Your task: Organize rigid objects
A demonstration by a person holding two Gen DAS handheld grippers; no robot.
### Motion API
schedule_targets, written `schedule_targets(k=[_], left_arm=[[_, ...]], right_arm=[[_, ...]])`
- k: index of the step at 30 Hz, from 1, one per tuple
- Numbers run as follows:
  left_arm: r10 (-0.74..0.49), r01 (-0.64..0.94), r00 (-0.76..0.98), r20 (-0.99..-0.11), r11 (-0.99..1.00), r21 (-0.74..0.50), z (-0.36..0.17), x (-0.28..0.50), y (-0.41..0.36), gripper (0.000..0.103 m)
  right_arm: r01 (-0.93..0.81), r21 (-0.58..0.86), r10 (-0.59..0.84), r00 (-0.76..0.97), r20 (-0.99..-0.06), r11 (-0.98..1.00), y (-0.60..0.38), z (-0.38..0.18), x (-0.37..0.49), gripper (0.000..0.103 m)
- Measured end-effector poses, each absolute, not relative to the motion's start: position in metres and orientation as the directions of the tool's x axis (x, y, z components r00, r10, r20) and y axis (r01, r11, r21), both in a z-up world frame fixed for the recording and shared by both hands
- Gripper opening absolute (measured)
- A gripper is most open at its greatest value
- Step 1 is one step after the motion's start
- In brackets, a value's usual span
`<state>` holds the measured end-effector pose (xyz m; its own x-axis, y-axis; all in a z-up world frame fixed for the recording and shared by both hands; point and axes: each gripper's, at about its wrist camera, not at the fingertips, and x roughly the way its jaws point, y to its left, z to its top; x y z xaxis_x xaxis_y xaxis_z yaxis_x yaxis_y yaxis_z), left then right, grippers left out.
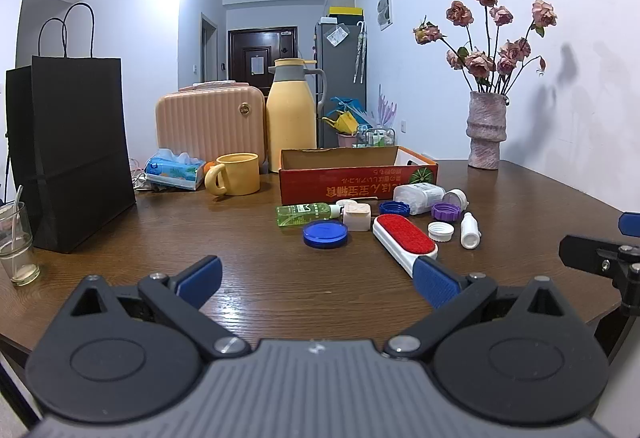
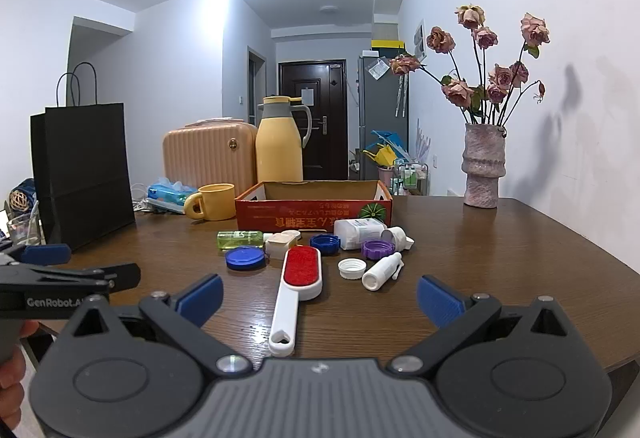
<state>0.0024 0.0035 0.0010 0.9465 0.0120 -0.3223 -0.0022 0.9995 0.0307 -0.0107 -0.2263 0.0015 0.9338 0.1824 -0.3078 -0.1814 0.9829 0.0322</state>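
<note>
A red open cardboard box (image 1: 352,179) (image 2: 312,213) stands mid-table. In front of it lie several small items: a red-and-white lint brush (image 1: 404,242) (image 2: 298,286), a green bottle (image 1: 302,213) (image 2: 240,239), a blue lid (image 1: 324,233) (image 2: 245,258), a blue cap (image 1: 394,207) (image 2: 325,244), a white bottle (image 1: 418,195) (image 2: 358,232), a purple cap (image 1: 446,211) (image 2: 378,250), a white cap (image 1: 440,230) (image 2: 351,268), and a small white dropper bottle (image 1: 469,230) (image 2: 382,272). My left gripper (image 1: 318,284) is open, short of the items. My right gripper (image 2: 320,298) is open over the brush handle, not touching it.
A black paper bag (image 1: 76,153) (image 2: 84,173) stands at left, with a glass (image 1: 16,242) near the table's edge. Behind are a yellow mug (image 1: 236,173), tissue pack (image 1: 174,169), peach case (image 1: 210,121), yellow thermos (image 1: 292,117), and a vase of roses (image 1: 486,129) (image 2: 482,165) at right.
</note>
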Motion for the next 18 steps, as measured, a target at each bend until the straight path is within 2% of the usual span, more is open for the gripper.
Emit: schedule_targets(k=[18], left_arm=[[0.016, -0.005, 0.947, -0.321, 0.999, 0.034, 0.0003, 0.0010, 0.0013, 0.103]], right_arm=[[-0.182, 0.035, 0.183, 0.934, -0.306, 0.983, -0.2264, 0.0014, -0.0109, 0.103]])
